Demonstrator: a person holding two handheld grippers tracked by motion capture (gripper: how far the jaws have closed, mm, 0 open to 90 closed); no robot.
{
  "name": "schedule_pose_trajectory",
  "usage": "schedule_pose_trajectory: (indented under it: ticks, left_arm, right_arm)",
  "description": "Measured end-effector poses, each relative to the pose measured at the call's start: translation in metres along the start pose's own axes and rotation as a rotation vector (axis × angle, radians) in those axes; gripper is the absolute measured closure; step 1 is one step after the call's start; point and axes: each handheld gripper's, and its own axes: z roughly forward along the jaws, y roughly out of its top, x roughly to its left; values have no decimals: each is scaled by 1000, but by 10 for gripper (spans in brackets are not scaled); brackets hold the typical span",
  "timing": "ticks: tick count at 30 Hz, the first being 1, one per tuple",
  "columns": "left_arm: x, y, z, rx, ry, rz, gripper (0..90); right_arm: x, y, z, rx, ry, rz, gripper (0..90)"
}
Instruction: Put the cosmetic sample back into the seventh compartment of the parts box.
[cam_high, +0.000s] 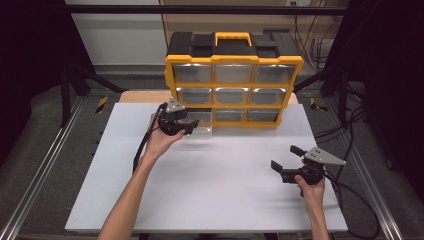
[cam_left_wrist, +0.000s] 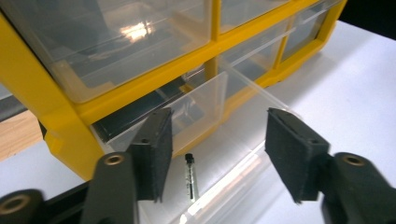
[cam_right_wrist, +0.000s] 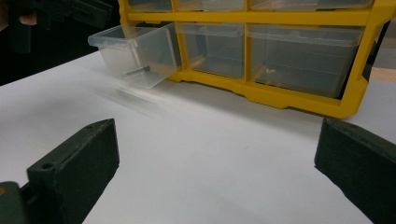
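My left gripper (cam_left_wrist: 215, 154), jaws apart, hangs over the pulled-out clear drawer (cam_left_wrist: 205, 112); a small bit (cam_left_wrist: 190, 176) inside is hard to identify. Right gripper (cam_high: 287, 162) gapes, lower right.

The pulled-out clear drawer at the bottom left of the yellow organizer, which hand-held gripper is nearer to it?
Left. The left hand-held gripper hangs open right over the pulled-out drawer, while the right hand-held gripper sits open above the white table, well away to the right.

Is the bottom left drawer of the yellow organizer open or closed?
Open: the clear drawer sticks out from the yellow organizer, with a small vial inside.
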Motion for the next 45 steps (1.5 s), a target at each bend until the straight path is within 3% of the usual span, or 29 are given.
schedule_pose_trajectory:
  ticks: [11,22,32,45]
  left_arm:
    - [-10,-6,-17,-41,6,36,272]
    - [-15,-15,-30,-76,-3,37,143]
    - [-21,-26,-39,-93,0,41,72]
    - [-27,-43,-47,-110,12,59,44]
  right_arm:
    - [0,0,0,-2,-1,-2,5]
    - [0,0,0,-2,0,-2,5]
    - [0,0,0,-2,-2,3,5]
    - [1,0,0,-1,0,9,5]
